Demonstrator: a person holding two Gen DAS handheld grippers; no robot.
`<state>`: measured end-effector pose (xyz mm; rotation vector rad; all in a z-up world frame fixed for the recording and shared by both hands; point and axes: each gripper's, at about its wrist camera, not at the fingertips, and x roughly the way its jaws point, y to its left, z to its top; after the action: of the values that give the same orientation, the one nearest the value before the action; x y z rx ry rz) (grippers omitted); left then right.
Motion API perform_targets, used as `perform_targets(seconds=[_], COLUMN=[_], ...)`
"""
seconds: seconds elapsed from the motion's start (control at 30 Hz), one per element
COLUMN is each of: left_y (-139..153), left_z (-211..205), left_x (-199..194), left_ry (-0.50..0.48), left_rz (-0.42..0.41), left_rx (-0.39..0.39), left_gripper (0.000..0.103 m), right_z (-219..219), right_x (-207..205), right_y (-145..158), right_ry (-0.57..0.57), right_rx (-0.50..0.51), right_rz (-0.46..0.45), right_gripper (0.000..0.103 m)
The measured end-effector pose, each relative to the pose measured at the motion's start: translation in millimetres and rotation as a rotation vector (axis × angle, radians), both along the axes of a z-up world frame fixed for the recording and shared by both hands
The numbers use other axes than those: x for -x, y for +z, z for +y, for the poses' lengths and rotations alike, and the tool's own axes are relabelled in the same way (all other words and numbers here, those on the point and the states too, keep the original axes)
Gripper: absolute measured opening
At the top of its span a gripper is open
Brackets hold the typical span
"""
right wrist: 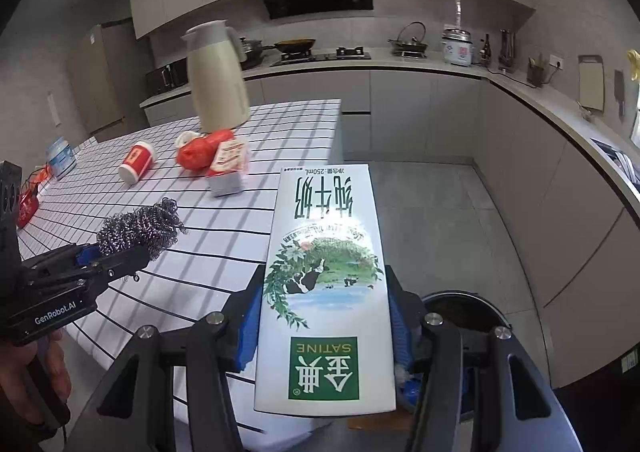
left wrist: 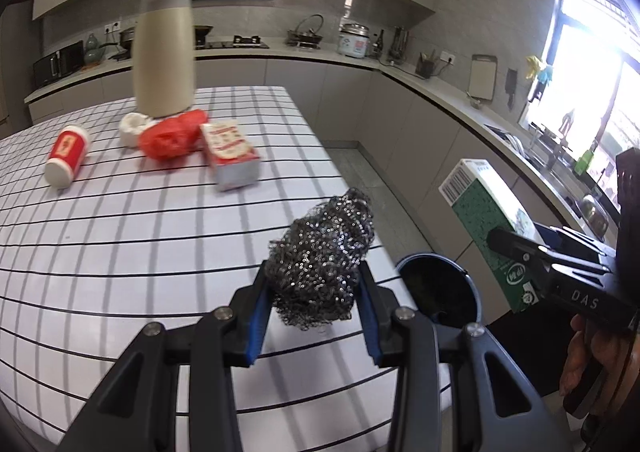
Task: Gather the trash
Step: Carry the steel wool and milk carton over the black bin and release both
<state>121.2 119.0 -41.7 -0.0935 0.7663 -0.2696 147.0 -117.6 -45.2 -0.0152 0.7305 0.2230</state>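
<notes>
My left gripper (left wrist: 316,292) clamps a steel wool scourer (left wrist: 322,260); my right gripper (right wrist: 326,328) clamps a milk carton (right wrist: 326,292). Only the right wrist view shows the carton's printed face, with the bin (right wrist: 476,316) at four o'clock.

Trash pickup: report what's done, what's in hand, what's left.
Done: nothing visibly binned. In hand: left tongs grip the steel scourer, right tongs the milk carton, near the bin. Left: red cup, red bag, small box.

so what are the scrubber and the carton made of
Scrubber: coiled steel wire by the look, grey with glinting curls. Carton: probably coated paperboard, with crisp folded edges and a glossy printed face that catches glare.
</notes>
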Motion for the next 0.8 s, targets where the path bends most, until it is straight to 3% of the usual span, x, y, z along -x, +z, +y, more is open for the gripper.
perform_targets(seconds=[0.4, 0.8], left_y=[-13, -56], left_z=[-112, -187], left_x=[-4, -10], left_ry=[-0.091, -0.15], left_rz=[0.031, 0.129], left_rx=[-0.005, -0.015], left_gripper=[0.04, 0.04], right_z=[-119, -196], right_x=[8, 16], right_y=[-15, -64], right_ry=[-0.051, -0.071], right_rx=[0.003, 0.018], right_rz=[0.038, 0.127], right_gripper=[0.055, 0.055])
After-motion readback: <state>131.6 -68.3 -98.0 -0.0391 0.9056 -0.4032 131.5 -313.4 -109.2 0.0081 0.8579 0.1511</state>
